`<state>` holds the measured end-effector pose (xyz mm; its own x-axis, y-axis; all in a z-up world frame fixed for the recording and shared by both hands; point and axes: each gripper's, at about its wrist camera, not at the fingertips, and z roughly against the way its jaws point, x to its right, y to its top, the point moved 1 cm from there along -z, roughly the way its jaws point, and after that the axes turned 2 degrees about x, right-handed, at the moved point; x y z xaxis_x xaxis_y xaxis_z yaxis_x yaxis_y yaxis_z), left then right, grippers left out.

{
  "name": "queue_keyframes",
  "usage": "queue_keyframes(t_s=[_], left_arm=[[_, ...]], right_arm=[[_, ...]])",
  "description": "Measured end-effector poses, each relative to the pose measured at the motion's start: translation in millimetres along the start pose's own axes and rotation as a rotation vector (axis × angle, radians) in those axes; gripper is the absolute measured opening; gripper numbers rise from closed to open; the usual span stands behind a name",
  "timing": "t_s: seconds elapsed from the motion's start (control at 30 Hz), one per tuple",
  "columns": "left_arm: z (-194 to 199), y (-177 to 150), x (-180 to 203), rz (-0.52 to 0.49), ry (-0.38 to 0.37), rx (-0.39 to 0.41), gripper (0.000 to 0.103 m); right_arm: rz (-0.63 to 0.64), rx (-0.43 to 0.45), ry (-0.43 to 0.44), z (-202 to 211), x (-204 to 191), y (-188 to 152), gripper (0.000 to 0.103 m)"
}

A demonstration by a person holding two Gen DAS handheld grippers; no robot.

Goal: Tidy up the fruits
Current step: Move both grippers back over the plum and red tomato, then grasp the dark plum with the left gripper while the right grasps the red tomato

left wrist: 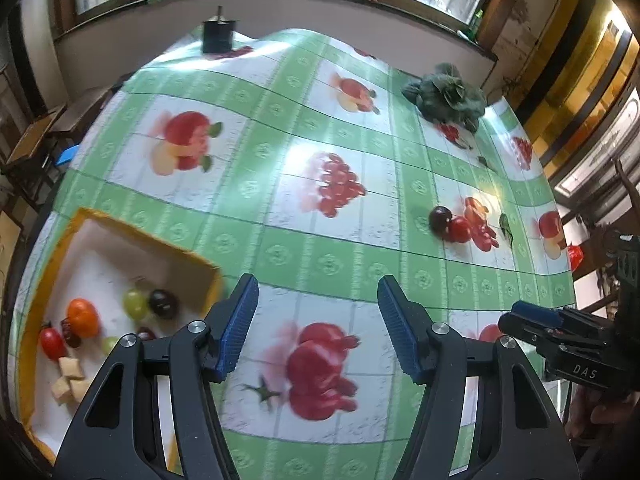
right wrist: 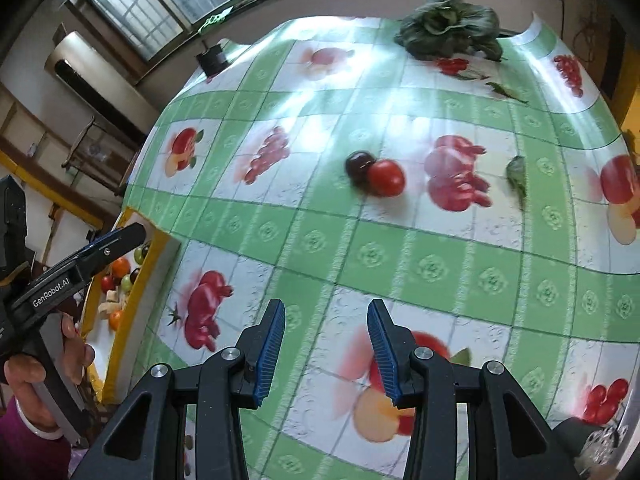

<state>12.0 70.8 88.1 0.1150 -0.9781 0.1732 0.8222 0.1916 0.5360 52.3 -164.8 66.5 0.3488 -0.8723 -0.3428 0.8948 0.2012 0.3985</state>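
A red tomato (left wrist: pixel 459 229) and a dark purple fruit (left wrist: pixel 440 218) lie touching on the fruit-print tablecloth, far right of centre in the left wrist view. My left gripper (left wrist: pixel 317 284) hangs open over bare cloth with nothing between its fingers. To its left stands a yellow-rimmed white box (left wrist: pixel 84 216) holding an orange tomato (left wrist: pixel 83 317), a green grape (left wrist: pixel 135 303), a dark fruit (left wrist: pixel 163 303), a red cherry tomato (left wrist: pixel 51 343) and beige cubes (left wrist: pixel 72 376). My right gripper (right wrist: pixel 326 306) is open and empty, well short of the red tomato (right wrist: pixel 386 178) and dark fruit (right wrist: pixel 358 166).
A leafy green vegetable (left wrist: pixel 444 98) sits at the far right corner and a dark cup (left wrist: pixel 218 36) at the far edge. A loose leaf (right wrist: pixel 516 176) lies right of the two fruits. The box (right wrist: pixel 154 248) sits at the table's left edge.
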Motion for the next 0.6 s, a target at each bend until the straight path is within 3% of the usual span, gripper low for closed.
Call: queue_keyframes(t_s=[0.23, 0.6], left_arm=[[-30, 16, 40, -0.108, -0.023, -0.039, 0.062], [-77, 38, 74, -0.216, -0.071, -0.097, 0.062]], right_arm=[[0.04, 0.075, -0.065, -13, 24, 29, 0.043], [0.152, 0.063, -0.092, -72, 28, 76, 0.041]])
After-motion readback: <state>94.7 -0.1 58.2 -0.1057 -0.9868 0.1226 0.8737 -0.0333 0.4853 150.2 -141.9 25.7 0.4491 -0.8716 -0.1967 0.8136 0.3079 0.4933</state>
